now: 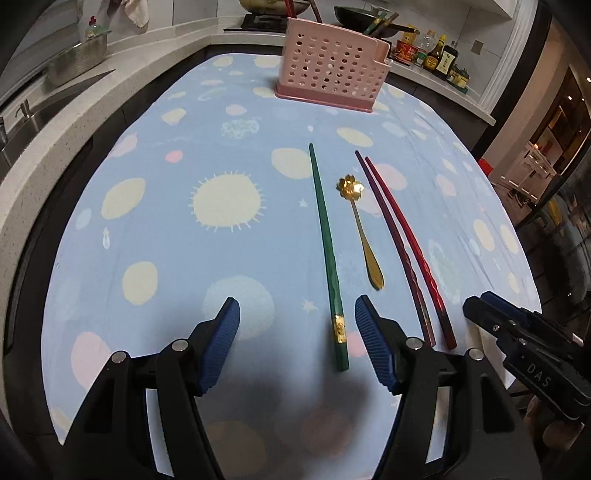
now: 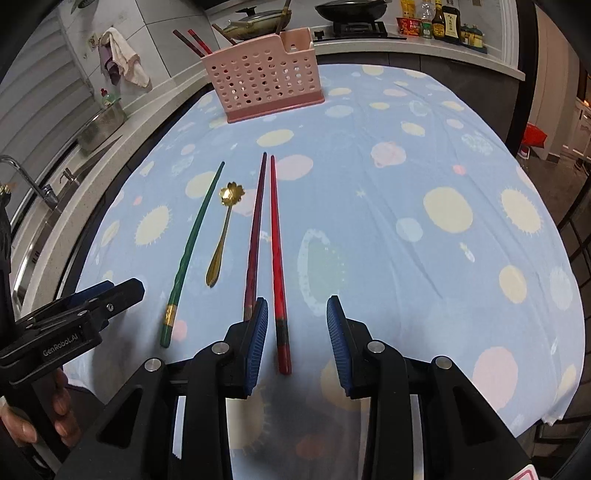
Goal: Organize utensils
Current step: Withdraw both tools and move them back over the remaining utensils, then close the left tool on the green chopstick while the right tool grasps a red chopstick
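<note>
Sauce bottles (image 1: 439, 55) on counter, pans (image 2: 351, 9) on stove, steel sink (image 1: 33, 114) left

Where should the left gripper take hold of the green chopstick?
Grip the green chopstick at its thick near end, around the gold band, coming down from above with the fingers either side. It lies flat, pointing away, already between the open left gripper; the gold spoon lies close on its right farther up.

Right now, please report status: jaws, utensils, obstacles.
Both grippers, left and right, jaws open, empty. Green chopstick, gold spoon, red pair on cloth. Pink holder path clear.
</note>
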